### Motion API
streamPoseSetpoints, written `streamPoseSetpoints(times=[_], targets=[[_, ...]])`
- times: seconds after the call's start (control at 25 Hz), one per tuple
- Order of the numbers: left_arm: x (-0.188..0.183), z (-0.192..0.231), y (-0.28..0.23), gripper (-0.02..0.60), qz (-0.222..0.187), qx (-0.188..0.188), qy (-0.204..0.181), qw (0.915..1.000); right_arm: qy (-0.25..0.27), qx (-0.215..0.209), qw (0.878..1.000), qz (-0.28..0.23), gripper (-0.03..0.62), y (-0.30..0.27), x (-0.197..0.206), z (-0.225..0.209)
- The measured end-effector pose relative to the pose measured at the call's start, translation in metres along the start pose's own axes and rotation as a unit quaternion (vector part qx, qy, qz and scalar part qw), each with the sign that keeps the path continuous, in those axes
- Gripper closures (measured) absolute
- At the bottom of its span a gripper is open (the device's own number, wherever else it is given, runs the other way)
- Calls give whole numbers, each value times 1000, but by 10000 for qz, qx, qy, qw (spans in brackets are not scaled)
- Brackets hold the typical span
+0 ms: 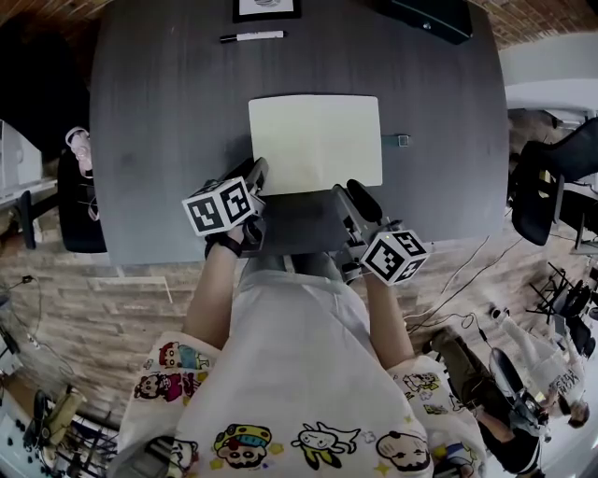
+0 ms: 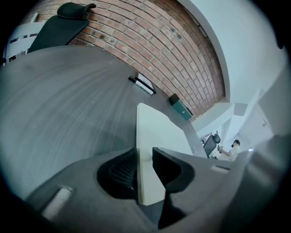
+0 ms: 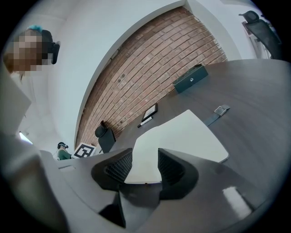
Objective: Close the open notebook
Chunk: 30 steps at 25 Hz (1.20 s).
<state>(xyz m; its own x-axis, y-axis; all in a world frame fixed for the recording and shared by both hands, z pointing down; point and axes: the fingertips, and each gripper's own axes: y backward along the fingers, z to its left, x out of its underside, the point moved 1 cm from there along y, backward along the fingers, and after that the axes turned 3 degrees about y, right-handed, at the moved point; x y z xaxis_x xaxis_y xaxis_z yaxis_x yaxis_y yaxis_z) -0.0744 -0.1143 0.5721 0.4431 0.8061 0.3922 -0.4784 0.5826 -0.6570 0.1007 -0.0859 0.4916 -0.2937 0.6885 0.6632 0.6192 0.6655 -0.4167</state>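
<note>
We are wearing a white T-shirt (image 1: 299, 364) with colourful cartoon figures (image 1: 245, 443) printed across its sleeves and lower part. Our left gripper (image 1: 257, 173) and right gripper (image 1: 360, 191) are showing dark grey bodies and black cross-hatched pads (image 2: 122, 170), each bearing a white cube (image 1: 222, 207) with black square markers.

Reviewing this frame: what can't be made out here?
- Framed picture: head view, cut off by the top edge.
- Notebook near edge: head view, partly covered by left gripper and right gripper.
- Marker lettering: head view, too small.
</note>
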Motion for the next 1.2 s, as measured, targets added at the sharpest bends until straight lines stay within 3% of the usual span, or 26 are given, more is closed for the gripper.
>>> streamPoseSetpoints(times=[0.08,0.32,0.68,0.88,1.2], targets=[[0,3,0,497,-2,-107,7,9999,-11,20,10000,-3,425,1,1,-1],[-1,3,2,503,-43,-210,-90,9997,-199,69,9998,-31,425,3,0,-3],[0,4,0,514,45,-89,64,9999,-1202,-41,9927,13,388,0,10,-15],[-1,3,0,518,95,-3,158,9998,-2344,-201,9719,-38,314,-3,23,-20],[-2,3,0,522,141,64,246,9996,-3464,-445,9366,-273,254,-8,39,-25]])
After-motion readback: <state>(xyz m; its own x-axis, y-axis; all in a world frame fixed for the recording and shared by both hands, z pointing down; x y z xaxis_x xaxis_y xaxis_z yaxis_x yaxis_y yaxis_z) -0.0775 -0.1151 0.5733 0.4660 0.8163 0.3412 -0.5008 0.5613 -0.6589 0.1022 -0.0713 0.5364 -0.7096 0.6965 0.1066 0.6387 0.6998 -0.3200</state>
